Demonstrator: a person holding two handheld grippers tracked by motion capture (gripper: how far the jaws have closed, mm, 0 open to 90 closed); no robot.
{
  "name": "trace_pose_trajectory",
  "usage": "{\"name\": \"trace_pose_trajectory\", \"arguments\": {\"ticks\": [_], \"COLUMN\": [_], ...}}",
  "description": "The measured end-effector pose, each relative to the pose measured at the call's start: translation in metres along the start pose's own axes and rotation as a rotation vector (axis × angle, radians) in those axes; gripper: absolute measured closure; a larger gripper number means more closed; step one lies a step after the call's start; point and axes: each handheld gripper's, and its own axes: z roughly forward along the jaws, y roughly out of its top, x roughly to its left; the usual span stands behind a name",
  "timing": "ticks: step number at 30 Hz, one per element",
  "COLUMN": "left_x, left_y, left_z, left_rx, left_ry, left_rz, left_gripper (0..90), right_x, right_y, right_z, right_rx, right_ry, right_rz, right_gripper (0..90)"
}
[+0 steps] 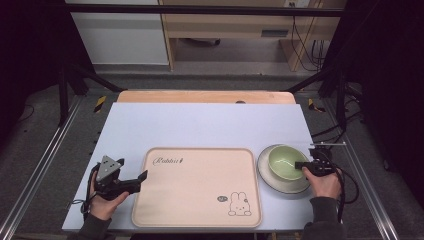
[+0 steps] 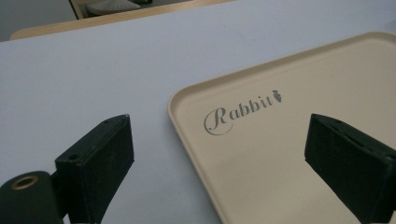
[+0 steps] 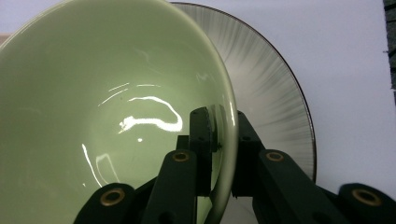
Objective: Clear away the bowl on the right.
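Right tool (image 3: 219, 140) pinches the green bowl (image 3: 107, 107) by its rim, one jaw inside, one outside, bowl sitting on the plate (image 3: 275, 93) beneath. Left tool (image 2: 219, 154) gapes wide, empty, tray (image 2: 289, 154) corner between its jaws, likely ready to steady.

Beyond the table (image 1: 150, 120), grey floor (image 1: 210, 80), a white cabinet (image 1: 120, 35) and wooden furniture (image 1: 225, 25).

Wide bare tabletop (image 1: 200, 125) beyond the tray (image 1: 197, 187), open for passage from edge to edge. Low rim on the tray, flat bare surface inside, easily crossed. Right of the tray, blocked by the plate (image 1: 300, 185) and green bowl (image 1: 284, 161) stacked there. Left of the tray, narrow strip taken up by the left gripper (image 1: 142, 177).
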Motion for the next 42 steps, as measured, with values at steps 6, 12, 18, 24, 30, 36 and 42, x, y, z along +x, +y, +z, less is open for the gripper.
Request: {"name": "trace_pose_trajectory", "arguments": {"ticks": [6, 12, 18, 24, 30, 36, 42], "left_x": [0.000, 0.000, 0.000, 0.000, 0.000, 0.000, 0.000], "left_y": [0.000, 0.000, 0.001, 0.001, 0.001, 0.001, 0.001], "left_z": [0.000, 0.000, -0.001, -0.001, -0.002, -0.002, -0.002], "left_rx": [-0.002, -0.003, -0.003, -0.003, -0.005, -0.005, -0.004], "left_ry": [0.000, 0.002, 0.001, 0.000, 0.001, 0.000, -0.001], "left_rz": [0.000, 0.000, 0.000, 0.000, -0.001, 0.000, 0.000], "left_gripper": [7.9, 7.9, 7.9, 8.0, 8.0, 8.0, 8.0], "right_x": [0.000, 0.001, 0.002, 0.004, 0.009, 0.012, 0.012], "right_y": [0.001, 0.001, 0.001, 0.001, 0.002, 0.002, 0.002], "right_z": [-0.001, -0.001, -0.001, -0.004, -0.007, -0.009, -0.010], "right_rx": [0.006, 0.009, -0.004, -0.010, -0.027, -0.034, -0.047], "right_ry": [0.007, 0.014, -0.003, -0.004, -0.028, -0.025, -0.026], "right_rz": [0.037, 0.055, 0.038, 0.049, 0.021, 0.029, 0.023], "right_gripper": [82.9, 83.3, 83.5, 83.7, 83.8, 83.7, 83.5]}}
